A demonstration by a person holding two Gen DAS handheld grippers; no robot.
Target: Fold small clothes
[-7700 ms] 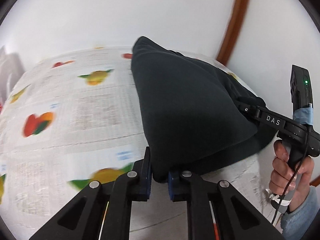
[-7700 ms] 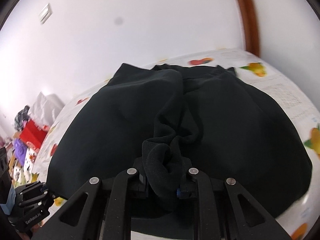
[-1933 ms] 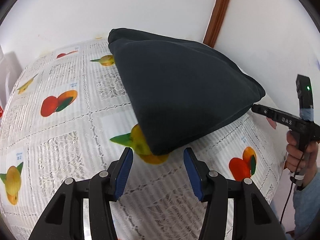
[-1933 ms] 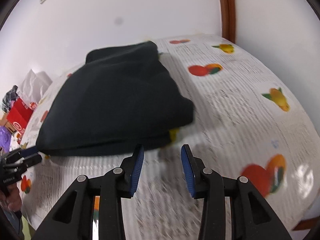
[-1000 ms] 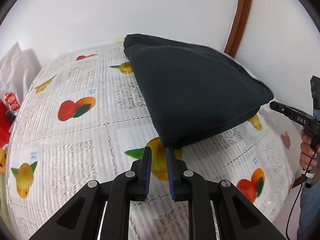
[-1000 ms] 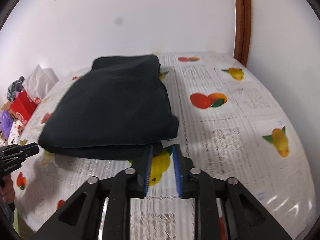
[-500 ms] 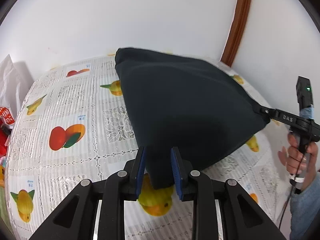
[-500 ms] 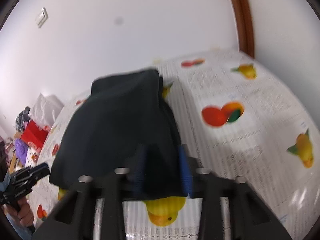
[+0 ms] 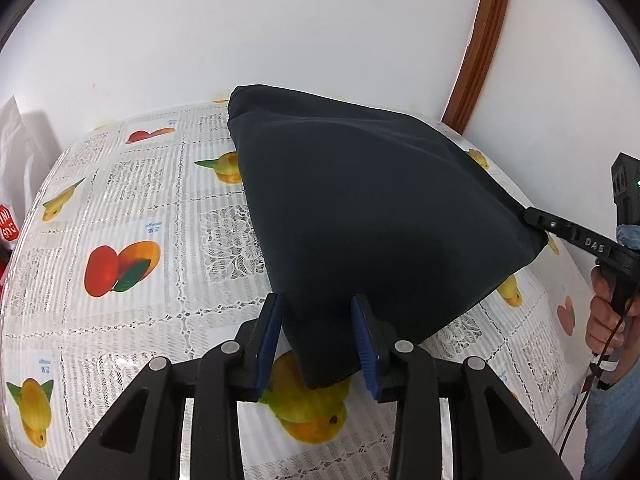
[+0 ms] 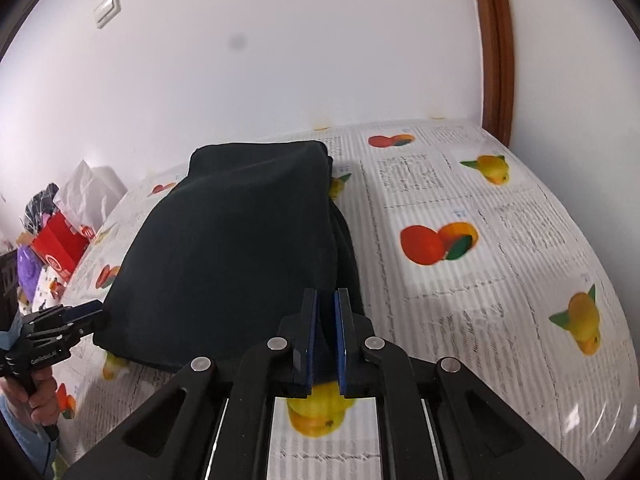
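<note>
Garment: folded dark sweatshirt (image 9: pixel 360 216) on tablecloth (image 9: pixel 120 208) | left gripper (image 9: pixel 318 340) straddles your near-left corner, unclamped | right gripper (image 10: pixel 325 336) pinches near-right corner | long axis away.

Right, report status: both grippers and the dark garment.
Left gripper open, straddling near corner of folded dark navy fabric garment. Right gripper shut on other near corner. Nothing blocking on fruit-print tablecloth.

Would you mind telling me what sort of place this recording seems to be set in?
Most likely a room in a home. A table wears a fruit-print tablecloth with a folded dark garment on it, a light switch sits on the plain white wall, and bags and boxes are piled beside the table.
</note>
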